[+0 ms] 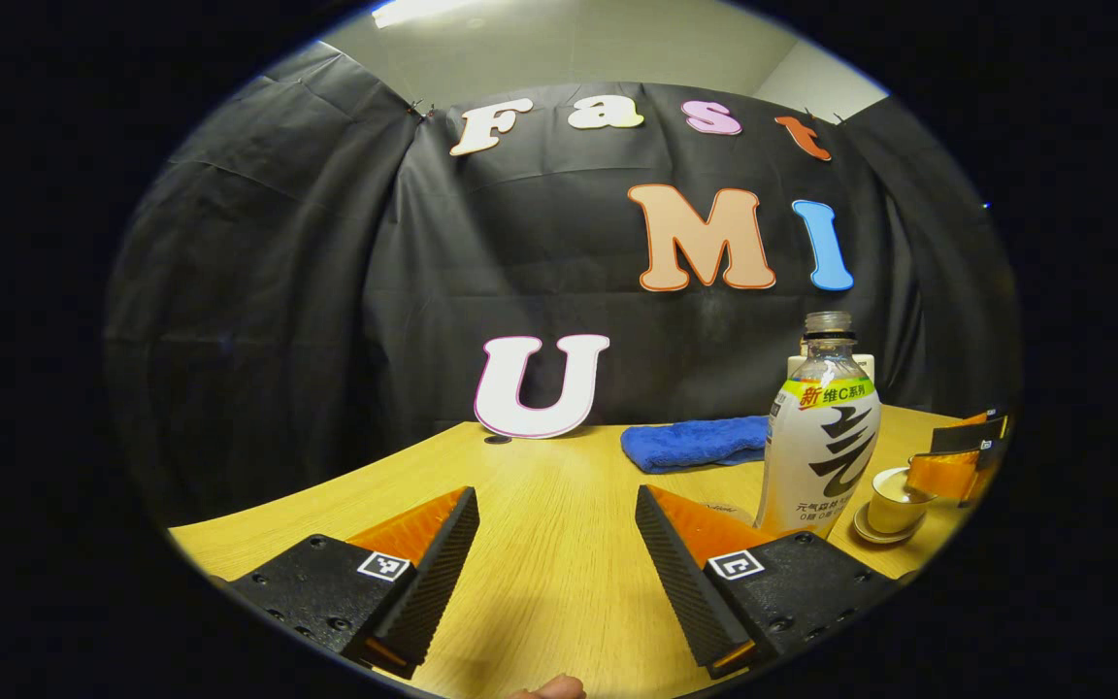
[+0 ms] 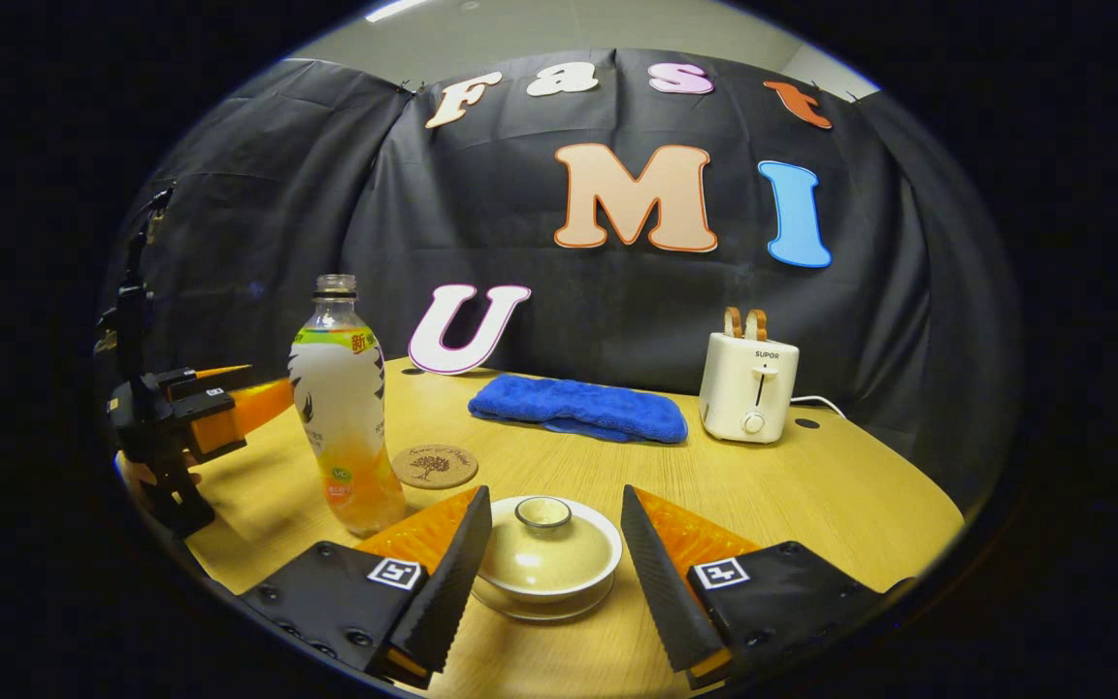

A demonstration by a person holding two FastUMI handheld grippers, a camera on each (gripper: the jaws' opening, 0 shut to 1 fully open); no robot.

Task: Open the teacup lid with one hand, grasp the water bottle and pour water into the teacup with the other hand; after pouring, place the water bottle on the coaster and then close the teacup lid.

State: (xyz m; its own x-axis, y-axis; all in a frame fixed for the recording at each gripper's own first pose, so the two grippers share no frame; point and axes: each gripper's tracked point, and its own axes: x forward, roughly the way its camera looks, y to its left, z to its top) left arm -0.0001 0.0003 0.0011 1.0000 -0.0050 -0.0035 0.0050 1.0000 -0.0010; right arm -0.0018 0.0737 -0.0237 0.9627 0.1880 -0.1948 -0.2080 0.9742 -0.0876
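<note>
**Both tools open, lid in place**

Right tool (image 2: pixel 555 544): fingers spread either side of the lidded cream ceramic teacup (image 2: pixel 546 555), not touching it. Left tool (image 1: pixel 556 549): open, empty above the wooden desk (image 1: pixel 559 485). The clear plastic water bottle (image 2: pixel 345 408) stands upright beside the round cork coaster (image 2: pixel 434 465).

The left hand-held gripper (image 1: pixel 556 544) was level and low, its two fingers spread wide apart with nothing between them. A fingertip (image 1: pixel 547 688) of the holding hand showed at the near edge of the left gripper view. The right hand-held gripper (image 2: pixel 556 553) was likewise parted wide, its fingers well apart. The left hand-held gripper stood far off at the left in the right gripper view.
</note>
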